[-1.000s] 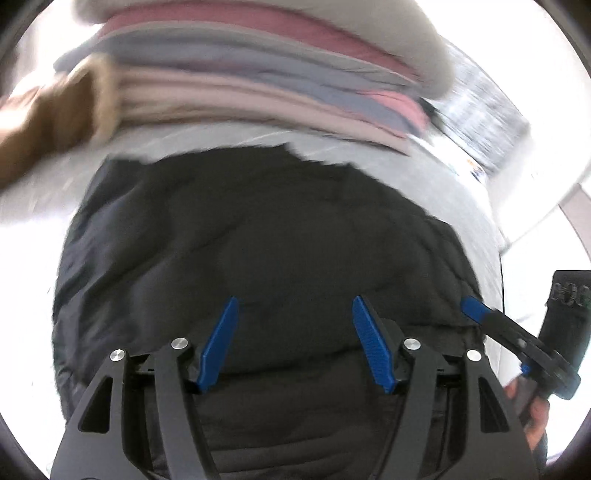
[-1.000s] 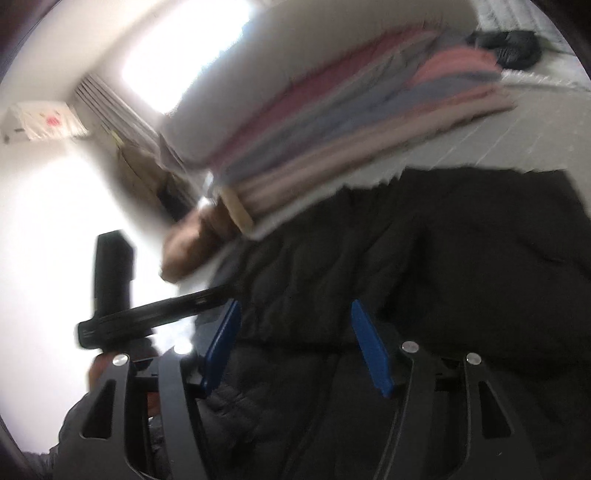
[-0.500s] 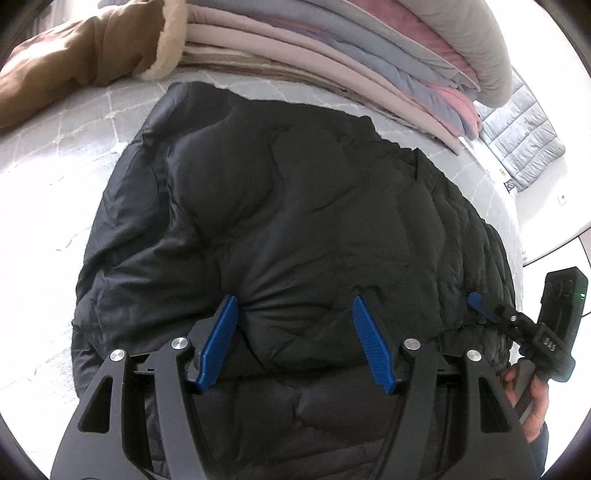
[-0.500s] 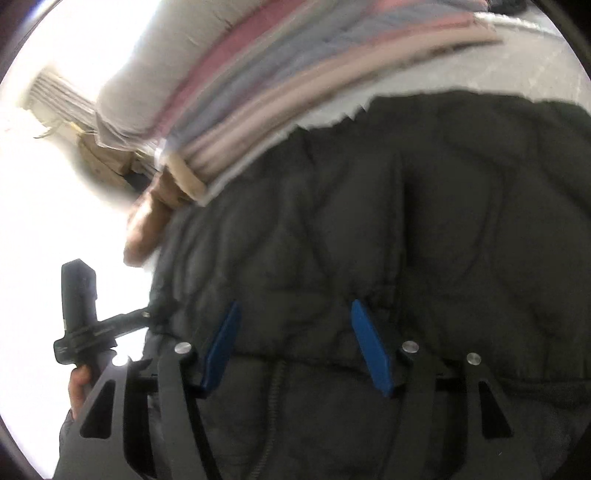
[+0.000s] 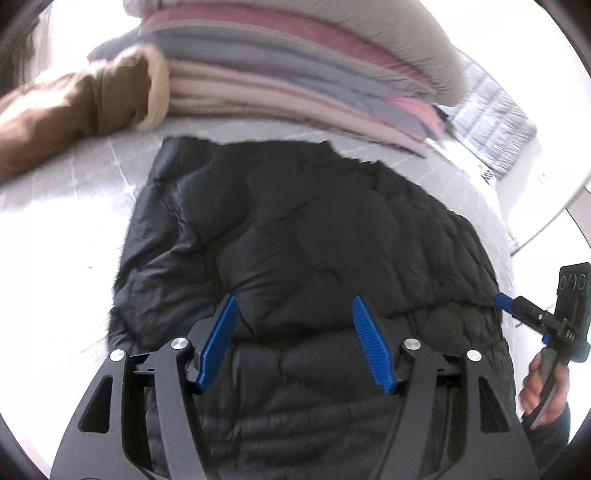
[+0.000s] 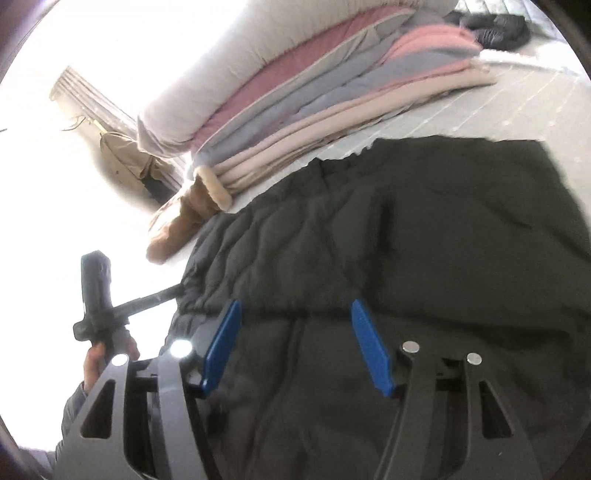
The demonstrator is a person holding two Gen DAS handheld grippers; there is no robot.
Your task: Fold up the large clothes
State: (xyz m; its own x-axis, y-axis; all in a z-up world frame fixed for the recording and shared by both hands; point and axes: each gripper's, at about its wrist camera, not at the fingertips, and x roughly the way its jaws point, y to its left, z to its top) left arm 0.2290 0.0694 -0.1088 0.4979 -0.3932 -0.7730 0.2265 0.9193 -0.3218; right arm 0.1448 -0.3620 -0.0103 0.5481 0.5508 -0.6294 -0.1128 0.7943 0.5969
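Observation:
A black quilted puffer jacket [image 5: 314, 236] lies folded on a pale grey bed; it also fills the right wrist view [image 6: 424, 229]. My left gripper [image 5: 295, 343] is open, its blue pads over the jacket's near folded edge with nothing between them. My right gripper [image 6: 295, 343] is open and empty over the same near edge. The right gripper also shows at the right edge of the left wrist view [image 5: 506, 302], its tip at the jacket's right side. The left gripper shows at the left of the right wrist view [image 6: 162, 295], its tip at the jacket's left side.
A stack of folded pink, grey and beige bedding [image 5: 295, 81] lies across the bed behind the jacket, also in the right wrist view [image 6: 314, 99]. A brown fleece-lined garment [image 5: 85, 107] lies at the back left. A dark garment [image 6: 495, 26] lies far back right.
Both grippers have pulled back and tilted up from the jacket, so more of the bedding stack shows. Both stayed open; the jacket has not moved.

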